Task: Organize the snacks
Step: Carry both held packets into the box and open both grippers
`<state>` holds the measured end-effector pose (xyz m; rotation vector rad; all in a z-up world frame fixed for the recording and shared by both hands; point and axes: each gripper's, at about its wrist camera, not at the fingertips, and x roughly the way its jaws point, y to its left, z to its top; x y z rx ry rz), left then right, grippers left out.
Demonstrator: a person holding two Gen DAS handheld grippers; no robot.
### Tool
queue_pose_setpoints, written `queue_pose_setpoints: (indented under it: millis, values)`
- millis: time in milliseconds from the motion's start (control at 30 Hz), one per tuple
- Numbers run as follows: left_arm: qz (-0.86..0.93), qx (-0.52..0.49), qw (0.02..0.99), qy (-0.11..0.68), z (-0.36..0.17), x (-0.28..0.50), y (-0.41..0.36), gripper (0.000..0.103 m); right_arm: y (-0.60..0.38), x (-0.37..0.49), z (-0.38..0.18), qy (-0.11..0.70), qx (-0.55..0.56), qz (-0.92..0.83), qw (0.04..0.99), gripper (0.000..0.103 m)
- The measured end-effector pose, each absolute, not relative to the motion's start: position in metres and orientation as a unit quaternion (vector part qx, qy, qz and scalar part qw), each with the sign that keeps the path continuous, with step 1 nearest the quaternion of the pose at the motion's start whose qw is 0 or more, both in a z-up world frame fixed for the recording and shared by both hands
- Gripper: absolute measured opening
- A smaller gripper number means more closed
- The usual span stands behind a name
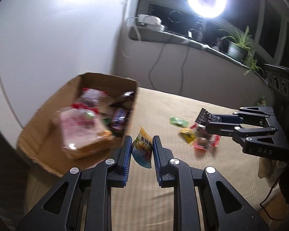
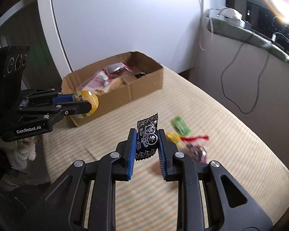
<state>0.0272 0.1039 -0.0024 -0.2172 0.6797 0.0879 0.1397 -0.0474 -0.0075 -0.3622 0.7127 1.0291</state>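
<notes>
1. Left claw (image 1: pixel 140 150) clenched on yellow-topped printed snack pouch (image 1: pixel 142 148), just beside open brown cardboard box (image 2: pixel 113 88): carry over rim, then release.
2. Right claw (image 2: pixel 146 144) grips black printed candy wrapper (image 2: pixel 147 140) above striped bed (image 2: pixel 221 163); follow w/ it.

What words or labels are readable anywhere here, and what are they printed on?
"GenRobot.AI": side of the left tool, seen from the right wrist view.
"DAS": side of the right tool, seen from the left wrist view.
Yellow snack packet in the left tool: Chinese print, too blurred to read.
Black candy packet in the right tool: Chinese characters, not clearly legible.
Snacks in the cardboard box: blurred.
</notes>
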Motion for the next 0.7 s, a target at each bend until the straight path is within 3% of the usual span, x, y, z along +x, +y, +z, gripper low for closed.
queue_pose_setpoints:
  millis: [700]
  values:
    - [0.12,-0.117,0.931,0.323,-0.005,0.014,0.178,0.02,0.066,0.144,-0.001,0.317,-0.202,0.525,0.764,0.022]
